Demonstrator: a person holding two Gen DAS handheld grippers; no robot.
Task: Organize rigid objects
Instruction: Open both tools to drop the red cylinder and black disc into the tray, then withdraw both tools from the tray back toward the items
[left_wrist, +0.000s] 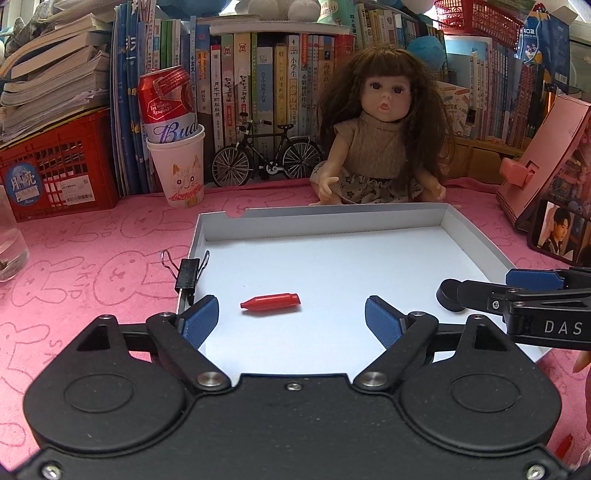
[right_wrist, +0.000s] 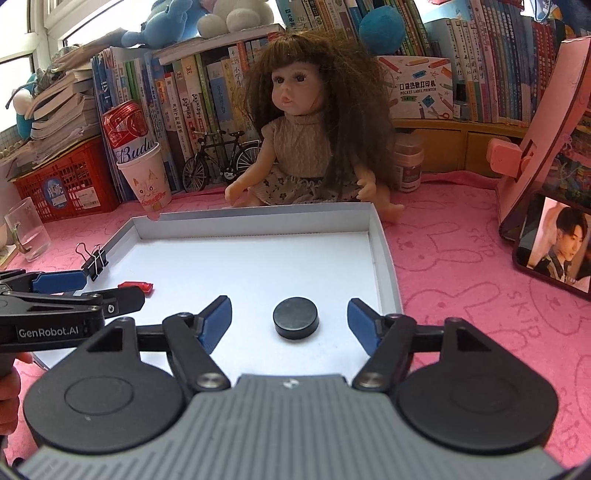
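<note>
While both tools hang over the near part of the shallow white tray (left_wrist: 476, 236), neither holds anything: the left gripper (left_wrist: 291, 321) has its blue pads spread wide, and the red pen cap (left_wrist: 270, 302) lies flat on the tray floor just beyond the gap, touching neither pad. Its long axis runs almost straight across the left wrist view, the narrow closed tip toward the left and the wider blunt end toward the right, tilted slightly up to the right. The right gripper (right_wrist: 290, 319) is likewise wide apart, and the black round disc (right_wrist: 296, 317) rests flat on the tray between its fingers, clear of both. A black binder clip (left_wrist: 189, 273) grips the tray's left wall, beside the pink bunny-print cloth (left_wrist: 92, 266)
</note>
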